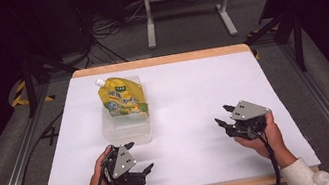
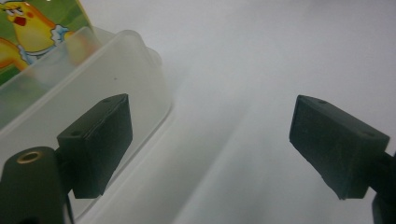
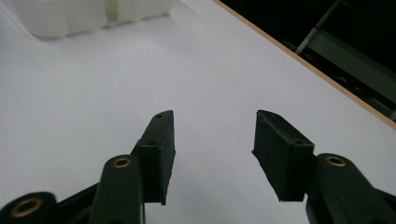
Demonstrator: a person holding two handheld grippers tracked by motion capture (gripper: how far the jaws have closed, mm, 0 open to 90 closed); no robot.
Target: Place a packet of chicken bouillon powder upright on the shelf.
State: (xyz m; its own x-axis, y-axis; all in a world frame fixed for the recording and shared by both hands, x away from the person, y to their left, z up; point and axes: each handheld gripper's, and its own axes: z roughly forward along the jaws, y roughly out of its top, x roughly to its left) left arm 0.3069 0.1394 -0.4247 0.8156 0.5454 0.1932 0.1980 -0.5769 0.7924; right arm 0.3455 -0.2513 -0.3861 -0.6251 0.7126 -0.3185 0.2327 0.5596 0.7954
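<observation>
A yellow spouted pouch [image 1: 122,95] with cartoon print lies on top of a clear plastic container [image 1: 126,127] on the white table sheet [image 1: 194,97]. My left gripper [image 1: 139,156] sits just below the container's near edge, open and holding nothing. In the left gripper view the container's corner [image 2: 116,70] is right by the left jaw, with the pouch [image 2: 32,32] behind it, and my left gripper [image 2: 210,140] gapes wide. My right gripper [image 1: 222,115] rests at the right side of the sheet, open and bare, also seen as my right gripper [image 3: 215,149] over bare sheet.
The table's wooden edge [image 1: 162,60] borders the sheet at the back and front. Beyond the table stand a metal frame [image 1: 186,2] and cables on a grey floor. In the right gripper view the container [image 3: 84,14] lies far off at the top left.
</observation>
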